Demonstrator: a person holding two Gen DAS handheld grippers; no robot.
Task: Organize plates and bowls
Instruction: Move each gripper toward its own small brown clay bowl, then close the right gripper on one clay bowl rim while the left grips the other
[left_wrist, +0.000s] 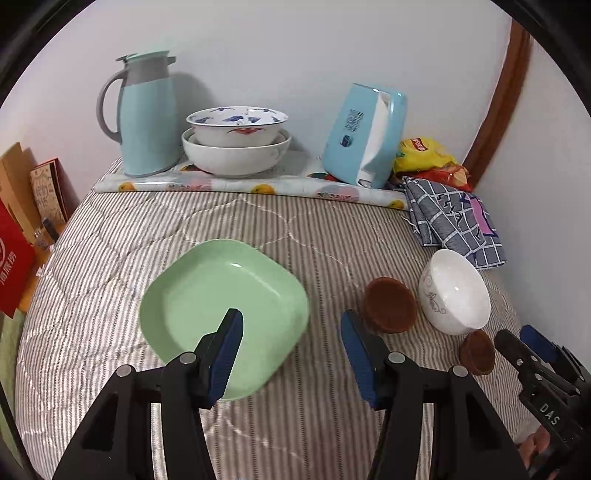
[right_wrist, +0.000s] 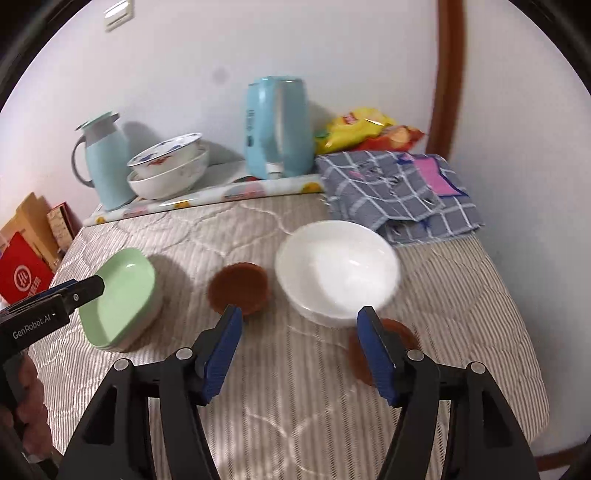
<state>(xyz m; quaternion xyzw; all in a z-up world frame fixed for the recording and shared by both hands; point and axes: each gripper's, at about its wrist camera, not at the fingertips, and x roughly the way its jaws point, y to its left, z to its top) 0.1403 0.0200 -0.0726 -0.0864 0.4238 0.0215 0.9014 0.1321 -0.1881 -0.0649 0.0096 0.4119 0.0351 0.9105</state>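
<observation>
Left gripper: jaws apart, nothing between the pads, held above the striped quilt.
Right gripper: jaws apart, empty, over the same quilt.

Green plate: square with rounded corners, lying on the quilt under and just ahead of the left gripper's left finger; far to the left of the right gripper.
White bowl: upright, just ahead of the right gripper, between its fingertips in line of sight; well to the right of the left gripper.
Larger brown cup: ahead of the right gripper's left finger, between the plate and the white bowl.
Smaller brown cup: partly hidden behind the right gripper's right finger, close to the white bowl's base.

Far beyond both grippers, against the wall, on a fruit-print mat: teal jug; two stacked bowls, the upper with blue and red pattern; blue kettle; yellow snack bag.
Checked cloth: behind the white bowl.
Boxes: past the quilt's left edge.
</observation>
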